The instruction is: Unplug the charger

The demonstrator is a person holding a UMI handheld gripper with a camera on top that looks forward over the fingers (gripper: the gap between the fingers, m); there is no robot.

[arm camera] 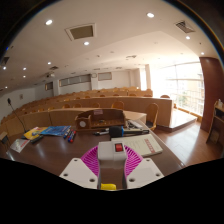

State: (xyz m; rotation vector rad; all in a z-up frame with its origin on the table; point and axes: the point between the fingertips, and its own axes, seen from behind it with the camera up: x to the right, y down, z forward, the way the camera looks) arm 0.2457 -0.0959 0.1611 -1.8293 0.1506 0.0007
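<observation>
Two white fingers [78, 172] of the gripper [111, 168] extend forward and level above a dark wooden table [55, 152], with a magenta pad [92, 158] on each inner face. Left of the fingers, near the table's left edge, lie blue and yellow books [48, 132] and some white papers [20, 145]. Between the fingers sits the charger [112, 154], a white block with a small red mark on its upper face; both pads close against its sides, so the claw is pinching it. Just beyond the charger stand a dark box [103, 119] and further small items, too small to identify. Right of the fingers, a white notebook [151, 145] lies near the table's right edge, with wooden chairs [152, 113] beyond.
</observation>
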